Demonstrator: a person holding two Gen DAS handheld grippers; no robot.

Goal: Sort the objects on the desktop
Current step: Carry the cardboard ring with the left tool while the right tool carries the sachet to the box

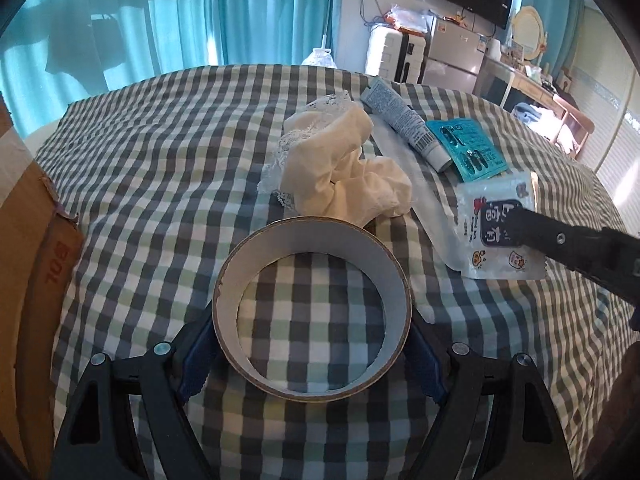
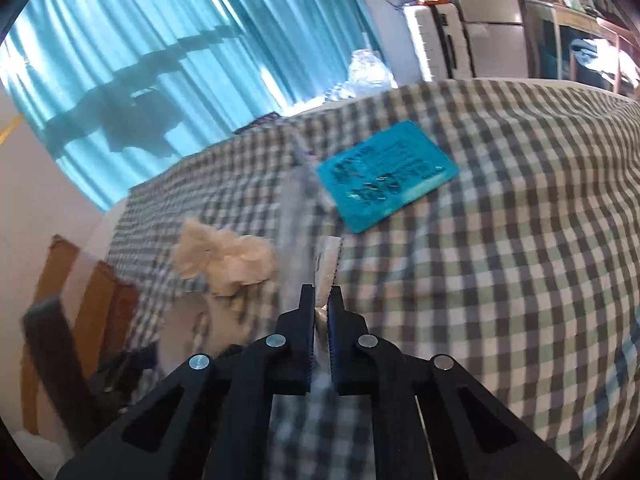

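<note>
The left gripper [image 1: 311, 344] is clamped on a wide roll of brown tape with a white inner core [image 1: 312, 308], its blue-padded fingers [image 1: 196, 364] pressing the roll's two sides. The roll stands tilted over a tabletop covered with a grey, green and white checked cloth [image 1: 160, 160], and the checks show through its open centre.

Just beyond the roll lies a crumpled cream cloth with a lace edge [image 1: 340, 172]. To its right a grey-blue printed tube with a white cap [image 1: 404, 124] lies slanted, its cap end resting on a teal blister card of small dark items [image 1: 468, 148]. Nearer the camera on the right is a white cartoon-printed sachet with a serrated edge [image 1: 492, 232].

The right gripper [image 2: 323, 300] is closed on that sachet [image 2: 328, 264], which shows edge-on between the two black jaws in the right wrist view; in the left wrist view the same gripper [image 1: 516, 224] reaches in from the right over the sachet's printed face. The right wrist view is blurred, with the teal card [image 2: 384, 172] beyond the sachet and the cream cloth [image 2: 224, 260] to the left.

A brown cardboard box [image 1: 28, 280] stands at the tabletop's left edge, and turquoise curtains [image 1: 160, 12] hang behind.
</note>
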